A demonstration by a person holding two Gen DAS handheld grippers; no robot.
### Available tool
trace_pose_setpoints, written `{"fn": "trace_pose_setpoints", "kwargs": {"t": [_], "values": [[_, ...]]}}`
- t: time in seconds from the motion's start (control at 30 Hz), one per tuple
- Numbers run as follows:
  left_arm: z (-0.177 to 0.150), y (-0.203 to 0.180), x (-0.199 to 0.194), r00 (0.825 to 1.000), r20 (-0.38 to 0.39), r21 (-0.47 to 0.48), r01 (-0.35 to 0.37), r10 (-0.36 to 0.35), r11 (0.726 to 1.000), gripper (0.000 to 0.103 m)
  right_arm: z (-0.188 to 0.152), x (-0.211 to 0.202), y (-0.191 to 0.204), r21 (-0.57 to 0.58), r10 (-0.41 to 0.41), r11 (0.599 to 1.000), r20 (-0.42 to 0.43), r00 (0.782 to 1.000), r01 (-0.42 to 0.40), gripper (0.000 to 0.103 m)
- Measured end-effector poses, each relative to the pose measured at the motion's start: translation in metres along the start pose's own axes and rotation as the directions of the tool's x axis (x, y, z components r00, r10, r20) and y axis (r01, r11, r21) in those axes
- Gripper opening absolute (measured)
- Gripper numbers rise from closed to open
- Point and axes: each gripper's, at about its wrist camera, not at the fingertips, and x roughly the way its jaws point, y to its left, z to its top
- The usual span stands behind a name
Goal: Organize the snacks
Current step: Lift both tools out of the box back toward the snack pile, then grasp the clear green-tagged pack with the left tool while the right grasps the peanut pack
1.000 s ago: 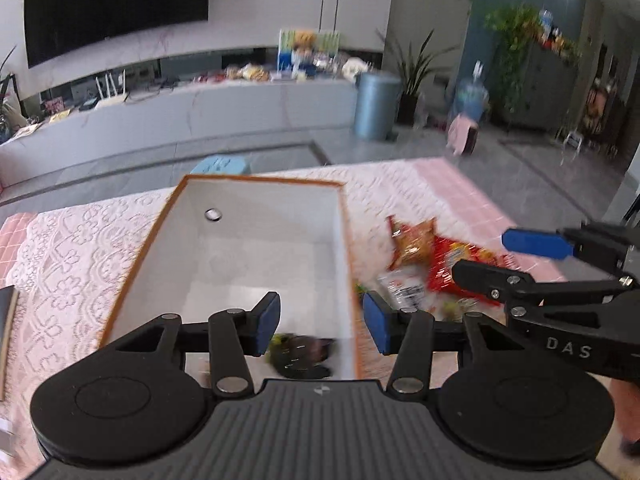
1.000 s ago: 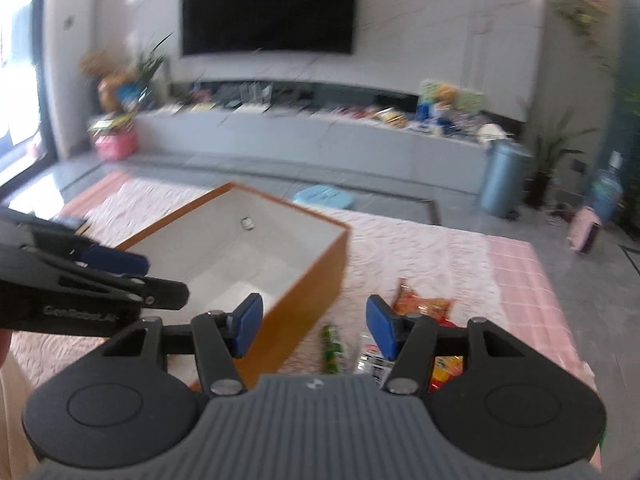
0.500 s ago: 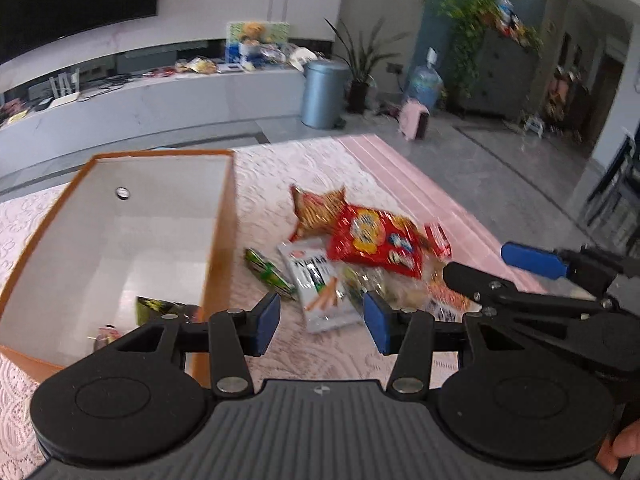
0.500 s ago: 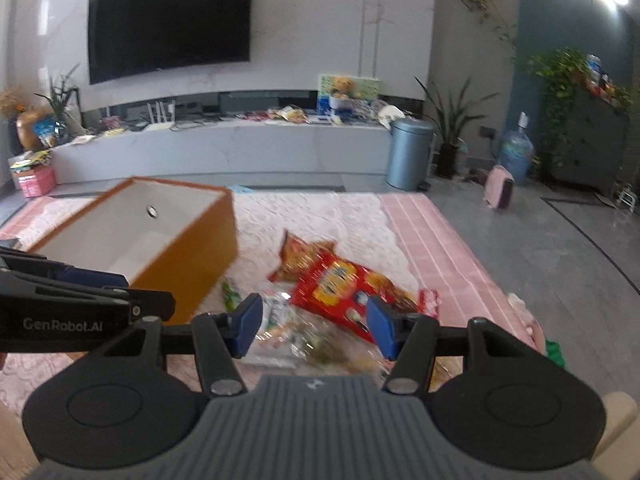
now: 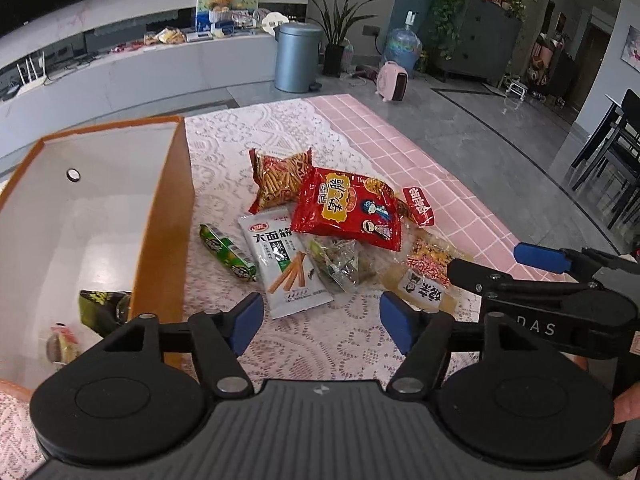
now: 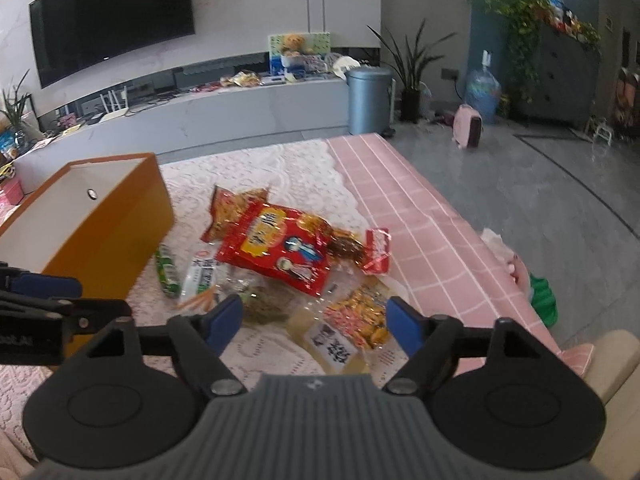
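Both grippers hang above a pile of snack packets on a lace cloth (image 5: 340, 344) spread over a pink checked table cover (image 5: 404, 148). The left gripper (image 5: 320, 316) has its jaws wide apart, having just been opening, with nothing pressed between the blue pads; the white packet (image 5: 286, 264) with breadsticks printed on it lies just beyond them. The right gripper (image 6: 314, 322) also stands wide, its jaws likewise just opened, and a clear packet (image 6: 352, 324) of orange-yellow snacks lies below the gap, untouched as far as the blurred view lets me judge. In the pile, a large red bag (image 5: 348, 210) overlaps an orange-red bag (image 5: 280, 178) of sticks; a small green packet (image 5: 228, 254) lies nearest the orange box (image 5: 164, 240), which sits to the left of the snacks. Inside the box, at its near end, lie a dark green packet (image 5: 98, 304) and 1 small item I cannot identify.
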Motion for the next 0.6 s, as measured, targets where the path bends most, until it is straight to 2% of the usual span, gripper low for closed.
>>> {"fn": "trace_pose_setpoints", "kwargs": {"t": [0.23, 0.53, 0.6], "values": [[-0.001, 0.005, 0.018, 0.999, -0.04, -0.008, -0.005, 0.004, 1.0, 0.078, -0.007, 0.028, -0.019, 0.085, 0.025, 0.996, -0.078, 0.997, -0.018, 0.081], [0.005, 0.009, 0.038, 0.996, -0.08, -0.02, 0.043, -0.045, 0.999, 0.074, -0.005, 0.056, -0.019, 0.125, 0.084, 0.99, -0.136, 0.987, -0.067, 0.08], [0.007, 0.01, 0.042, 0.996, -0.077, -0.025, 0.045, -0.047, 0.999, 0.074, -0.005, 0.063, -0.018, 0.132, 0.062, 0.99, -0.153, 0.986, -0.042, 0.08]]}}
